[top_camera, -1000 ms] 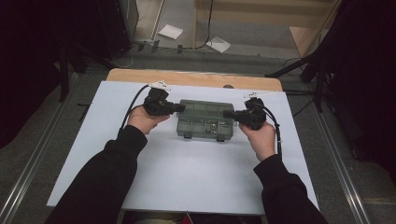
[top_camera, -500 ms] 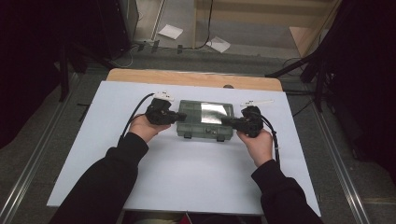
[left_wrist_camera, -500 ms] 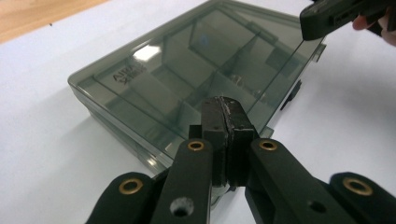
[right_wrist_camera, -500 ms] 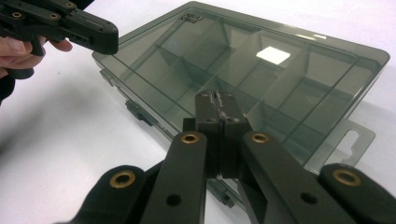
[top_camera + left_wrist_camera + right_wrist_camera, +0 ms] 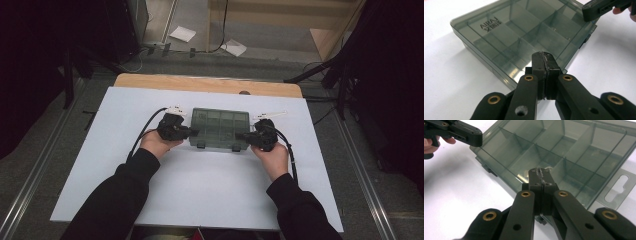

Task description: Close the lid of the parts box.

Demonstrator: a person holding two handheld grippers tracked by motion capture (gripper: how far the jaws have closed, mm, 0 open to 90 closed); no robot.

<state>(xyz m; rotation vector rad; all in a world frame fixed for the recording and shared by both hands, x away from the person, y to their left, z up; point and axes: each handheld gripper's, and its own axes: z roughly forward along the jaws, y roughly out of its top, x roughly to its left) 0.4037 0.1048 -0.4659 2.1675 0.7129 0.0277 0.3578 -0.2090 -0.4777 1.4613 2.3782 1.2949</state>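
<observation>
A smoky translucent compartment box (image 5: 220,129) lies flat, lid shut, near the middle of the white bench (image 5: 210,195), a little toward its far edge. Bare white surface runs wide on every side of it, widest toward the person. A strip of wooden tabletop (image 5: 150,81) shows past the far edge, and beyond that the floor with two sheets of paper (image 5: 182,34) lying on it, well apart from the work.

The left gripper (image 5: 189,133) sits at the box's left end and the right gripper (image 5: 241,136) at its right end, each pointing inward at the box. In the left gripper view the jaws are clenched together with nothing between them, tips over the box's near corner (image 5: 524,72). In the right gripper view the jaws are likewise pressed shut and empty, over the lid's edge (image 5: 524,180), with the box's hanging tab (image 5: 619,187) off to one side. Whether either tip touches the lid I cannot tell.
</observation>
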